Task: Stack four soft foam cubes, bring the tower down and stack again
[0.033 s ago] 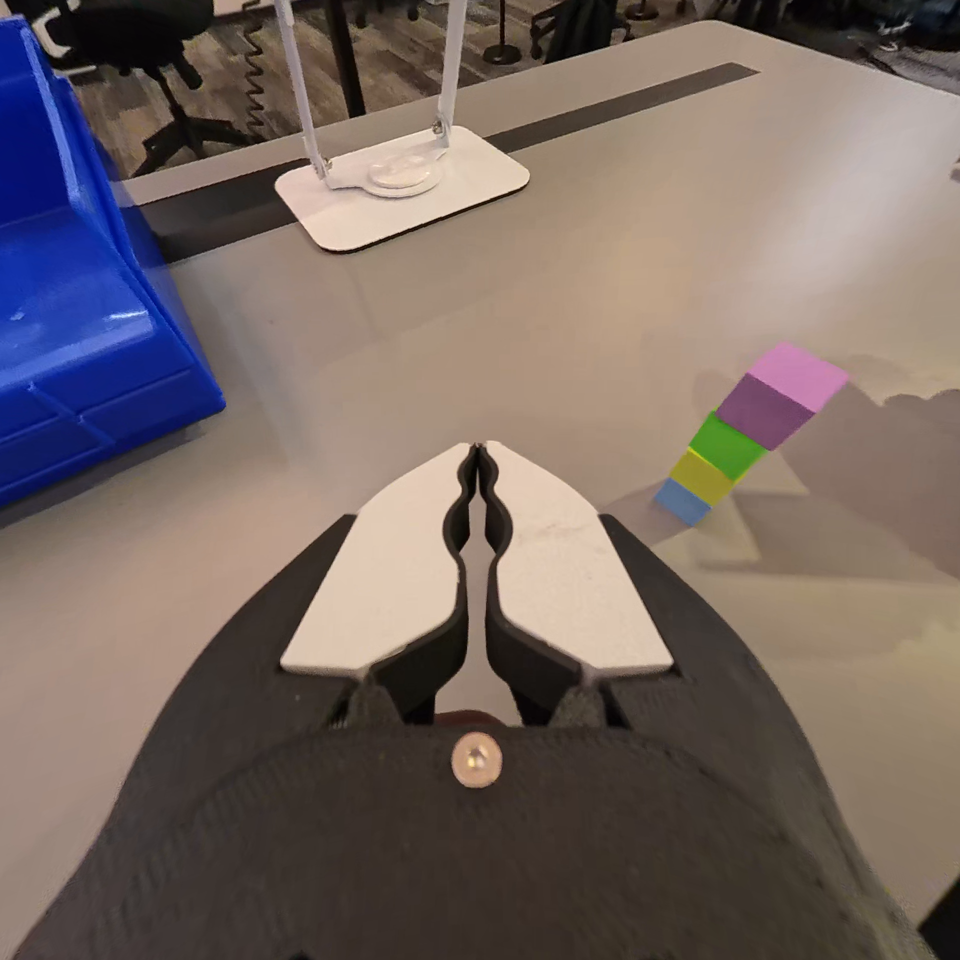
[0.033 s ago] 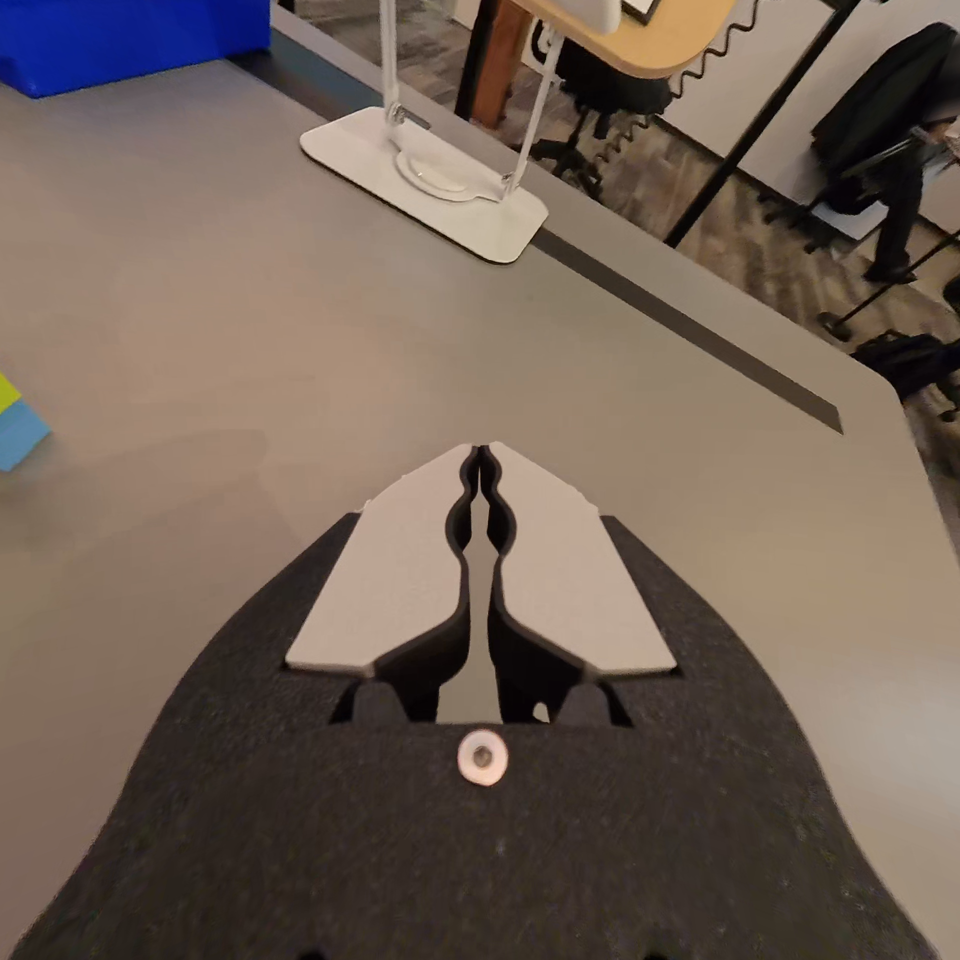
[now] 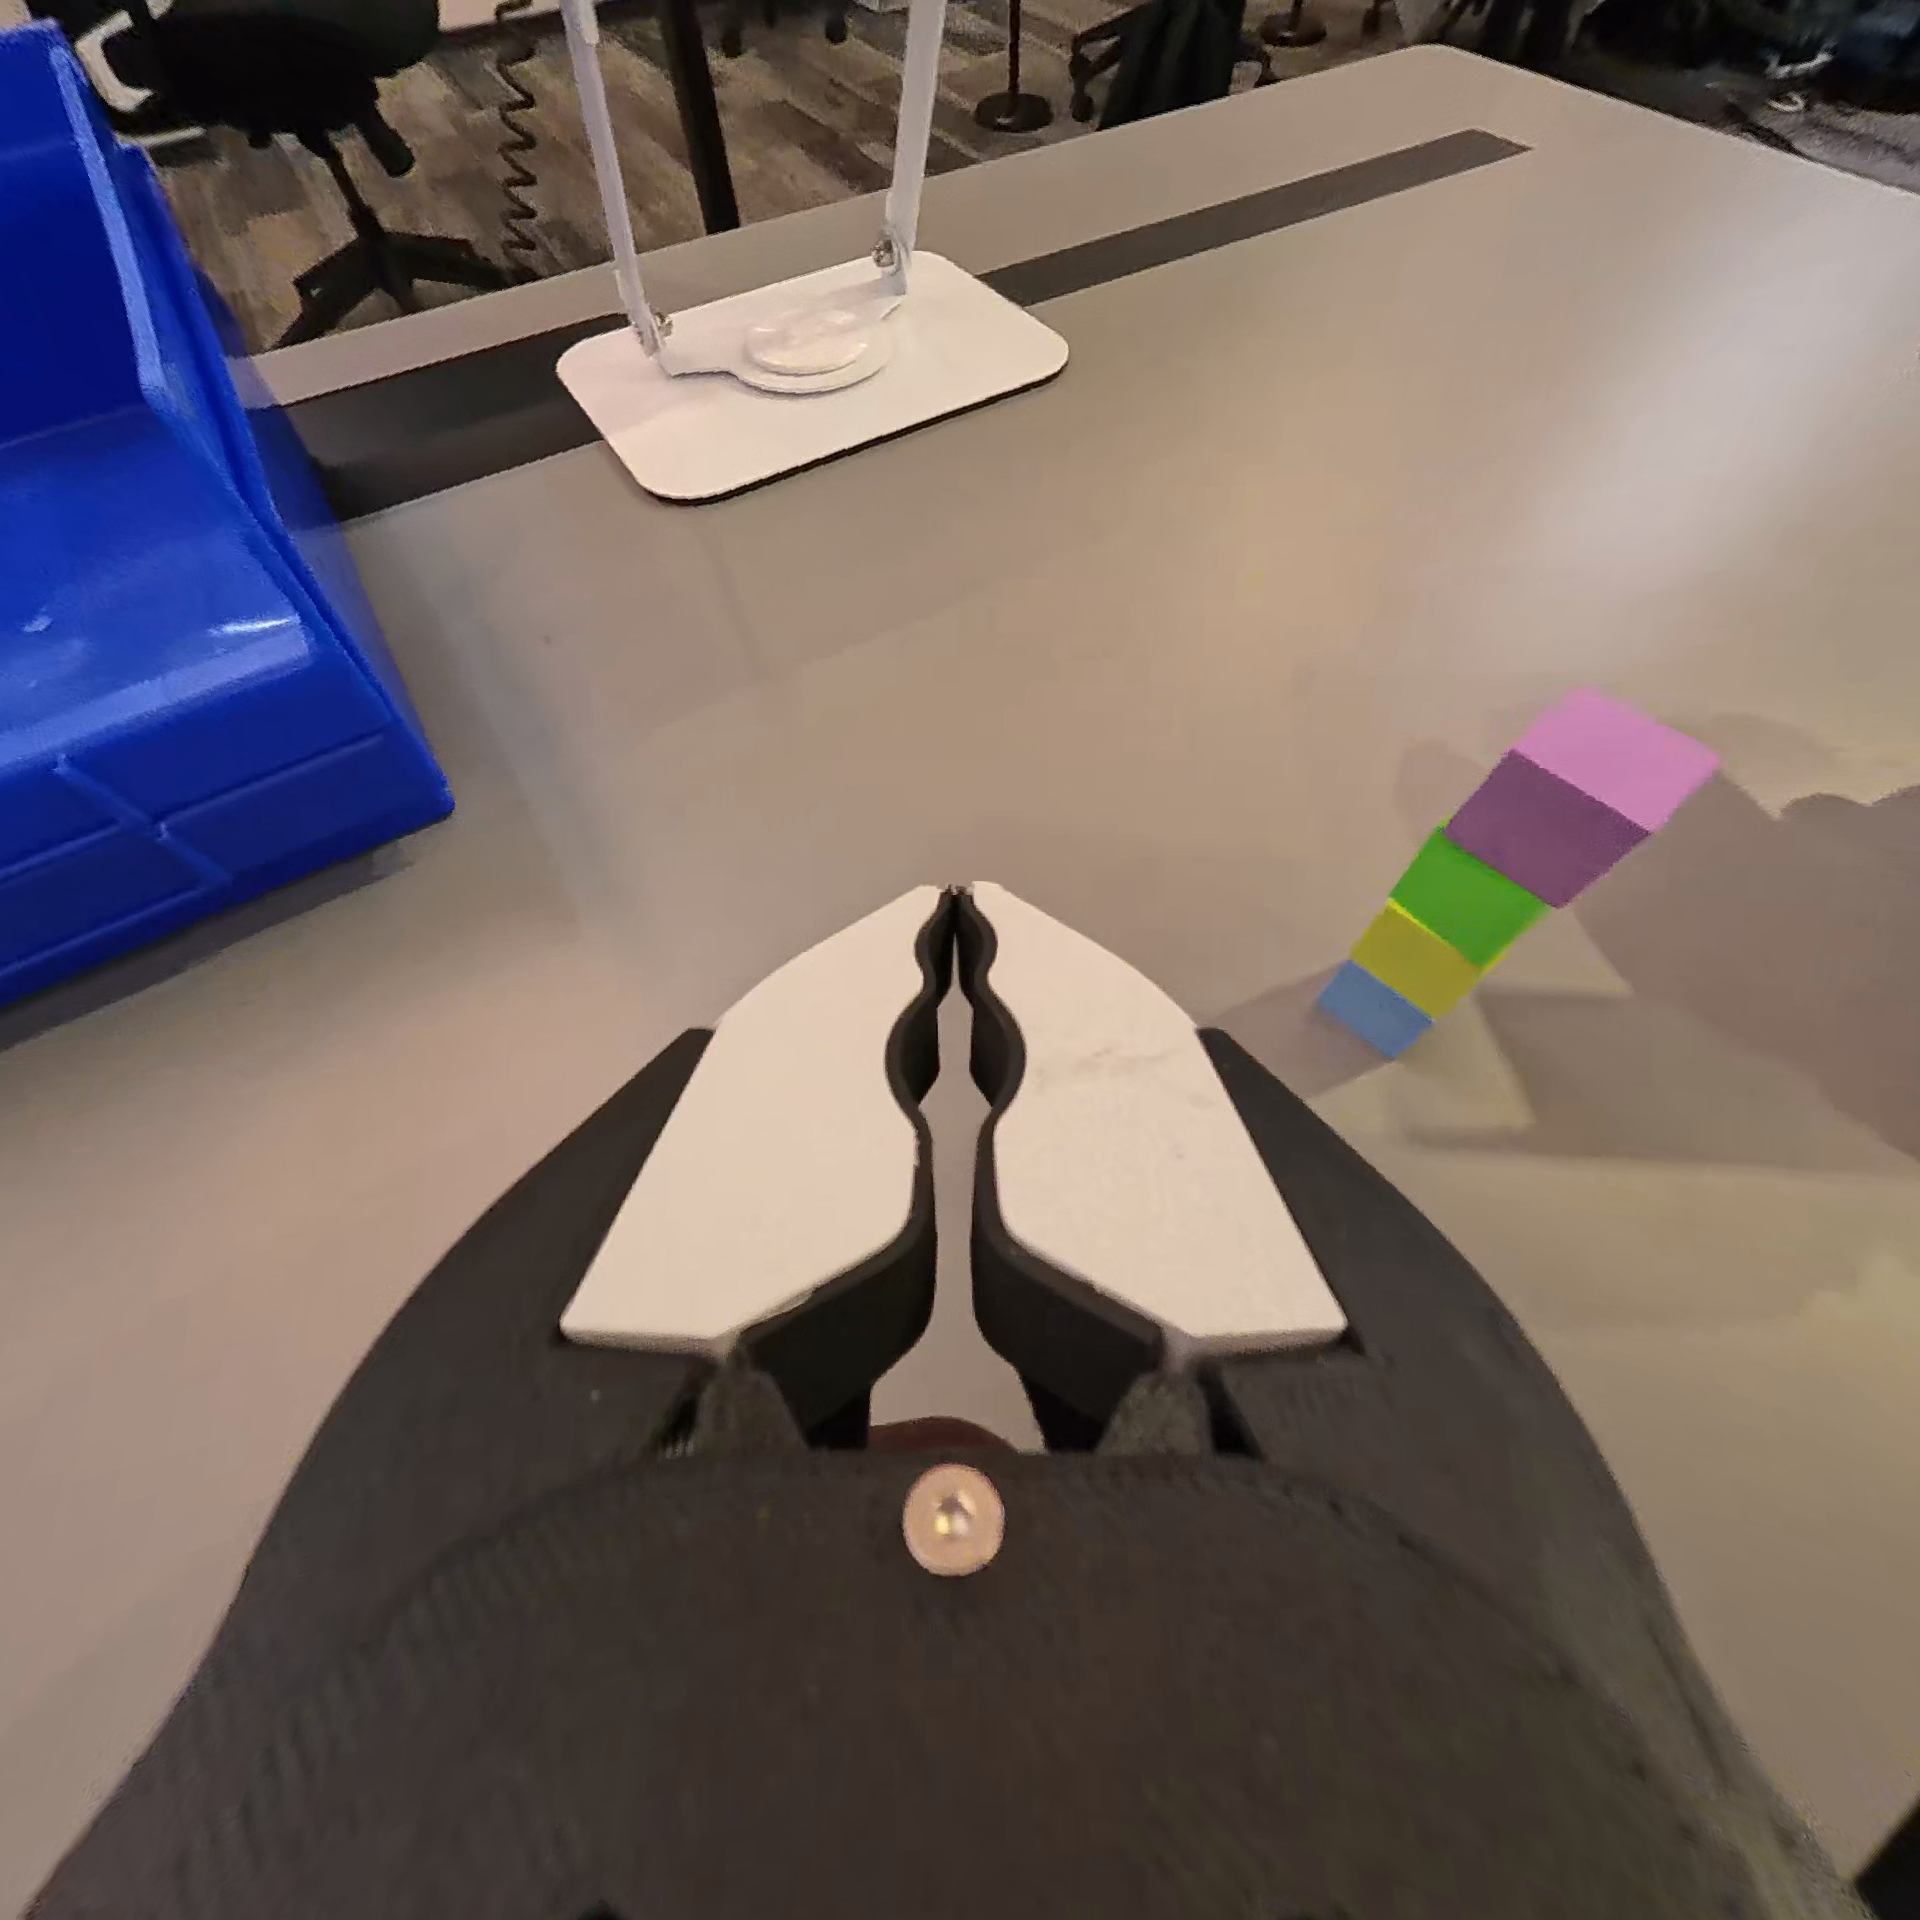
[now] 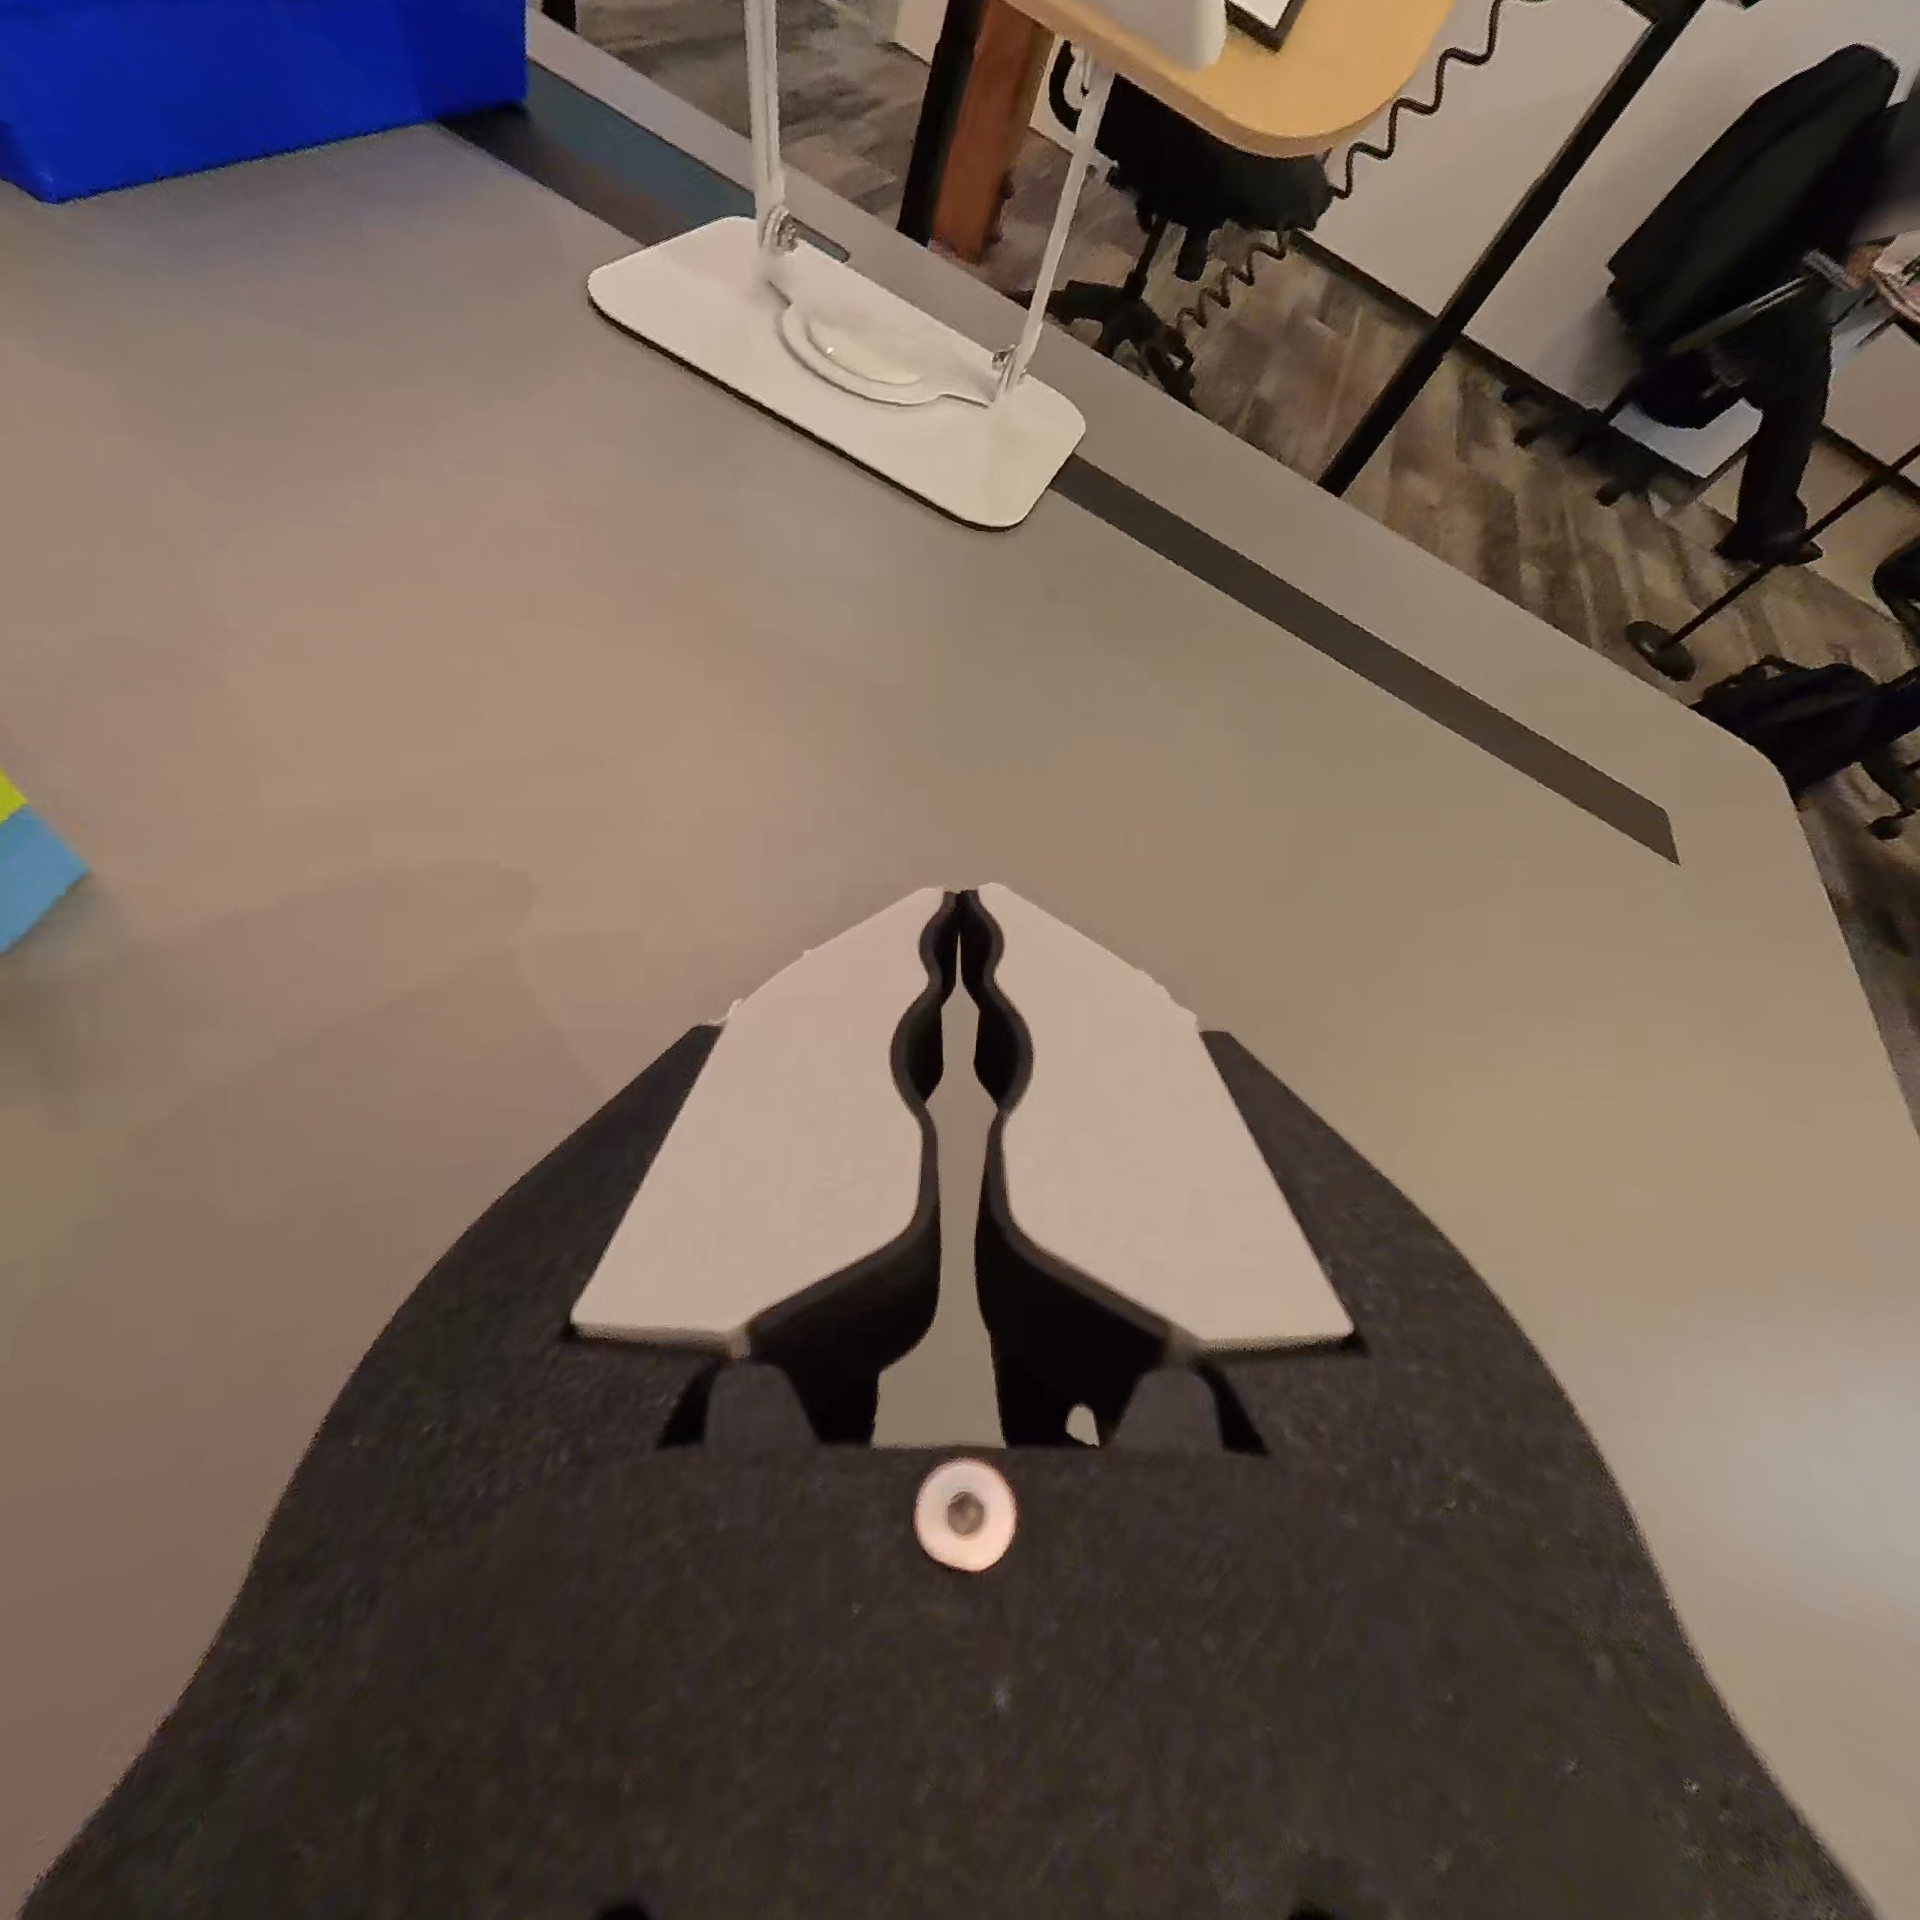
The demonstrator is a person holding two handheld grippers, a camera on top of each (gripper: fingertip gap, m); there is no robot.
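A tower of four foam cubes stands on the grey table at the right of the left wrist view: blue at the bottom, then yellow, green and purple on top. My left gripper is shut with nothing between its pads, to the left of the tower and apart from it. My right gripper is shut with nothing between its pads, over bare table. In the right wrist view only the blue cube and a sliver of the yellow cube show at the left edge.
A blue plastic bin stands at the left of the table; it also shows in the right wrist view. A white stand base with two thin legs sits at the far edge by a dark strip. Office chairs stand beyond the table. My right fingertips sit around 30 cm from my left ones. The blue cube is about 15 cm from my left fingertips and 20 cm from my right.
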